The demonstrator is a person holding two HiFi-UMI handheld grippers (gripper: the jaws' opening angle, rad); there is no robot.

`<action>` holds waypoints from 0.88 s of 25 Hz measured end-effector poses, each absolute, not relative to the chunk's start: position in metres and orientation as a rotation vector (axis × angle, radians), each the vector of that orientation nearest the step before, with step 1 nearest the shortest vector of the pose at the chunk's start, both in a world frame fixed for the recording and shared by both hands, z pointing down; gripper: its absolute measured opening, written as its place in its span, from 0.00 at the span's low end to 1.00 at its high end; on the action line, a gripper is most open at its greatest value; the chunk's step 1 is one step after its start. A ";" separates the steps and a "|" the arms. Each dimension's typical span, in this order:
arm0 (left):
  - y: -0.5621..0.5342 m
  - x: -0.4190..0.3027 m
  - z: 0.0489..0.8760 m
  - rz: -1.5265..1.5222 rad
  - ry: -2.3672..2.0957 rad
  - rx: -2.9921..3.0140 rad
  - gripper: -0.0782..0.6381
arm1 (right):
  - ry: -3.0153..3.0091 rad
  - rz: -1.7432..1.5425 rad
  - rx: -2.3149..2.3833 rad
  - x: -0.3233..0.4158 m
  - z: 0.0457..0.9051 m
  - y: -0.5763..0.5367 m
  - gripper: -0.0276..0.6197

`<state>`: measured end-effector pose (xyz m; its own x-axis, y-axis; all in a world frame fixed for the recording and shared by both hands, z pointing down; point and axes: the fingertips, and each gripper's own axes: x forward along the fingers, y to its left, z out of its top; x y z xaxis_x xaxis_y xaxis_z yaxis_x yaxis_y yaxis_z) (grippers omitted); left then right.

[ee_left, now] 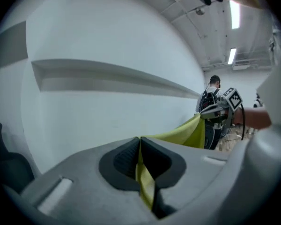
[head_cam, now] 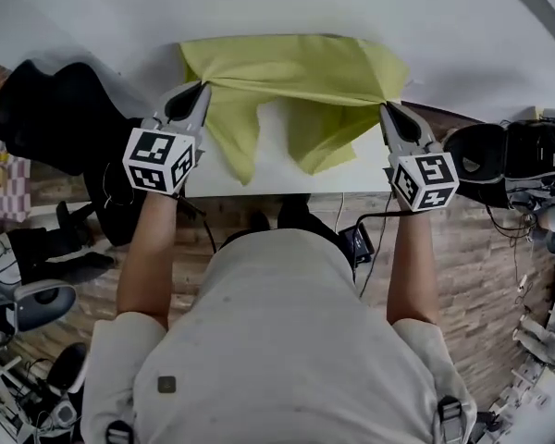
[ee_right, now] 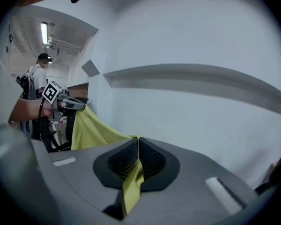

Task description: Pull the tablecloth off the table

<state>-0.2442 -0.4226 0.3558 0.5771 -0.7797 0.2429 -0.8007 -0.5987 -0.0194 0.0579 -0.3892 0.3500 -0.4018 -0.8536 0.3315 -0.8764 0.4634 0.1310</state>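
tablecloth (head_cam: pixel 296 81) (thin, yellow-green) sits bunched on the near part of the white table (head_cam: pixel 277 172). it's strung between our two grippers, with two loose tails drooping toward the front edge. its far fold looks like it rests on the tabletop, so it isn't off yet.

left gripper (head_cam: pixel 202 91) is clamped on the cloth's left end. in the left gripper view the fabric runs pinched between the closed pads (ee_left: pixel 124 161). right gripper (head_cam: pixel 387 109) has the right end the same way, jaws closed on a fold between its pads (ee_right: pixel 152 159).

we judge this as mid-pull: both grips are made and the cloth is gathered. next we need both grippers drawn back toward us together, past the table edge, clamps held and tension even so neither tail drags.
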 end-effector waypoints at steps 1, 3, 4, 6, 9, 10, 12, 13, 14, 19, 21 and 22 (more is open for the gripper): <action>-0.418 -0.247 0.339 0.315 -1.378 2.732 0.11 | -2.380 0.053 1.474 0.055 0.335 -0.385 0.06; -0.408 -0.245 0.309 0.266 -1.410 2.775 0.11 | -2.404 -0.004 1.498 0.056 0.310 -0.378 0.06; -0.402 -0.242 0.297 0.253 -1.425 2.794 0.11 | -2.413 -0.023 1.510 0.059 0.300 -0.374 0.06; -0.391 -0.233 0.277 0.240 -1.452 2.823 0.12 | -2.429 -0.058 1.526 0.067 0.283 -0.366 0.06; -0.374 -0.222 0.256 0.219 -1.481 2.841 0.12 | -2.458 -0.106 1.525 0.074 0.262 -0.352 0.06; -0.367 -0.219 0.251 0.217 -1.493 2.843 0.12 | -2.470 -0.123 1.518 0.075 0.256 -0.347 0.06; -0.352 -0.213 0.244 0.225 -1.524 2.843 0.12 | -2.497 -0.156 1.498 0.079 0.248 -0.335 0.06; -0.345 -0.209 0.241 0.229 -1.541 2.841 0.12 | -2.509 -0.170 1.489 0.082 0.245 -0.329 0.06; -0.337 -0.206 0.239 0.231 -1.558 2.837 0.12 | -2.523 -0.180 1.480 0.086 0.243 -0.323 0.06; -0.290 -0.173 0.226 0.213 -1.642 2.792 0.12 | -2.589 -0.197 1.433 0.119 0.234 -0.289 0.06; -0.268 -0.151 0.226 0.204 -1.666 2.774 0.12 | -2.601 -0.195 1.411 0.140 0.236 -0.272 0.06; -0.257 -0.140 0.228 0.201 -1.675 2.765 0.12 | -2.606 -0.192 1.397 0.151 0.238 -0.262 0.06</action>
<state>-0.1395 -0.2569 0.2282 0.4587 -0.8869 0.0554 -0.8748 -0.4616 -0.1470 0.1510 -0.2621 0.2380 -0.5432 -0.8342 0.0953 -0.8112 0.5507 0.1967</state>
